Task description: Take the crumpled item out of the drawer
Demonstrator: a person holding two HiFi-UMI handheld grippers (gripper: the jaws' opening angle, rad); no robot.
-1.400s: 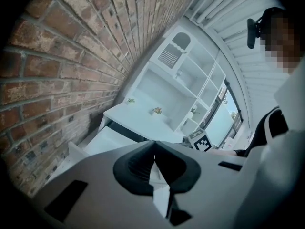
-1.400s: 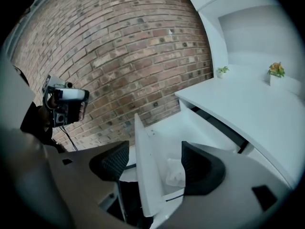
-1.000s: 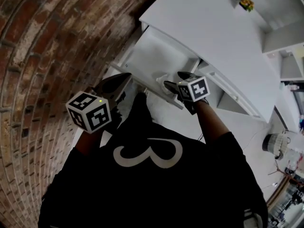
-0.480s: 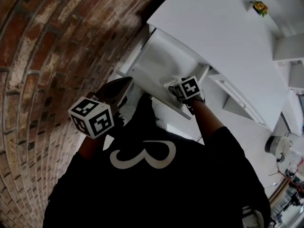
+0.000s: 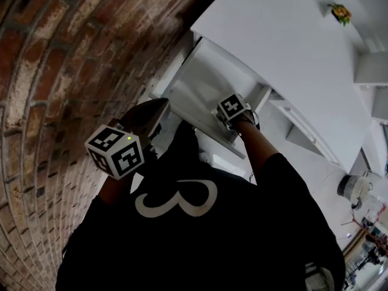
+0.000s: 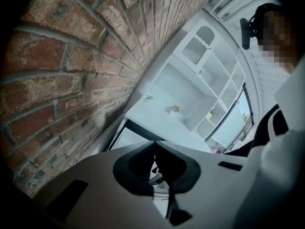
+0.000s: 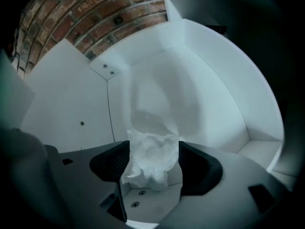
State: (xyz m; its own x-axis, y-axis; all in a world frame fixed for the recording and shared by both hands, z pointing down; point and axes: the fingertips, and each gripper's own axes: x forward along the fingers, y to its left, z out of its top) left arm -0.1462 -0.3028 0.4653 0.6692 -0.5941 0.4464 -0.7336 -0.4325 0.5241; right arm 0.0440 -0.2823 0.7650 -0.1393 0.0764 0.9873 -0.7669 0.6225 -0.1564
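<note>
The white drawer stands pulled out from under the white cabinet top. My right gripper reaches down into it, its marker cube covering the jaws in the head view. In the right gripper view the crumpled white item sits between the two dark pads, filling the gap; the right gripper stands wide, open around it, with the drawer floor beyond. My left gripper hovers left of the drawer by the brick wall, its jaws together with nothing in them.
A brick wall runs along the left, close to the drawer's side. A small potted plant stands far back on the cabinet top. White shelving rises behind. The person's dark shirt fills the lower head view.
My right gripper has moved forward from the drawer's front edge down into the drawer, over the crumpled item. The left gripper has stayed about where it was.
</note>
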